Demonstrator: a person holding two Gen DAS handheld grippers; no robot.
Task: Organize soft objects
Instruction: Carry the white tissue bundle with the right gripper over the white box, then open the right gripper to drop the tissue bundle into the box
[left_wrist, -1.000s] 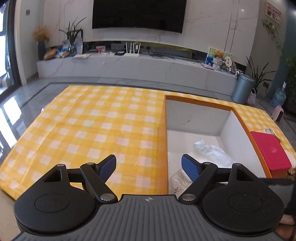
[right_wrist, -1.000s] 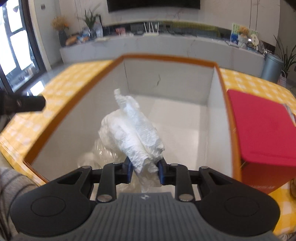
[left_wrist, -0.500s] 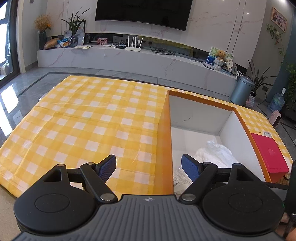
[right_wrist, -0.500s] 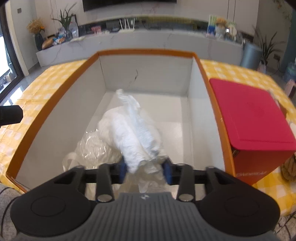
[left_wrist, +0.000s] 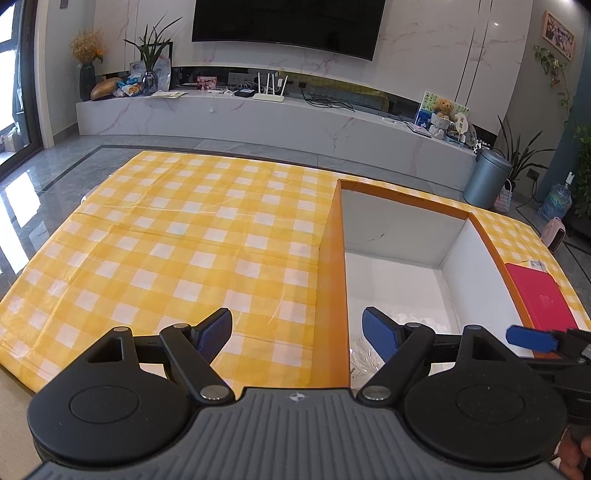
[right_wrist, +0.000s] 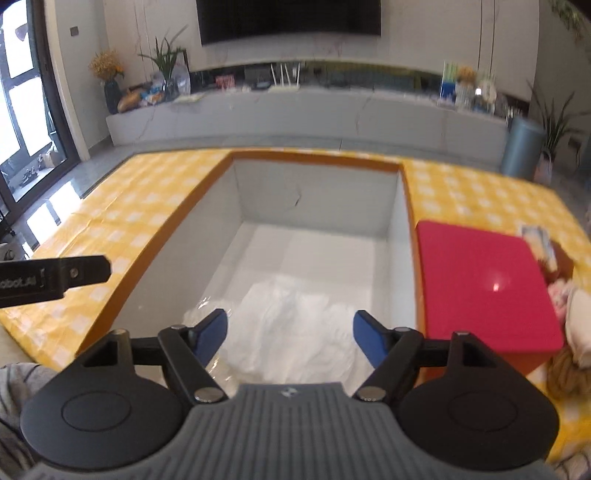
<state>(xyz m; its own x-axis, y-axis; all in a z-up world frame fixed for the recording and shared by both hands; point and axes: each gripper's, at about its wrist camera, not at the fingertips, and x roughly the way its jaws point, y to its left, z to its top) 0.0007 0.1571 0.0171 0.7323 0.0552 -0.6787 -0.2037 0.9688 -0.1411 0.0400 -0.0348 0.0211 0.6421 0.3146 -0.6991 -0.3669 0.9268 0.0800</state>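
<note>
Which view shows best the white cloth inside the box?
The right wrist view: the white cloth lies in plain sight on the box floor. In the left wrist view, the left gripper hides nearly all of it.

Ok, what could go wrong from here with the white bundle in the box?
1. The right tongs are opening just above the white bundle; a fold might snag on a pad.
2. The bundle lies partly on clear plastic and may slide.
3. The left tongs straddle the box wall and could knock it.

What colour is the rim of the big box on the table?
Orange, with white inner walls. The box rim shows best in the right wrist view.
</note>
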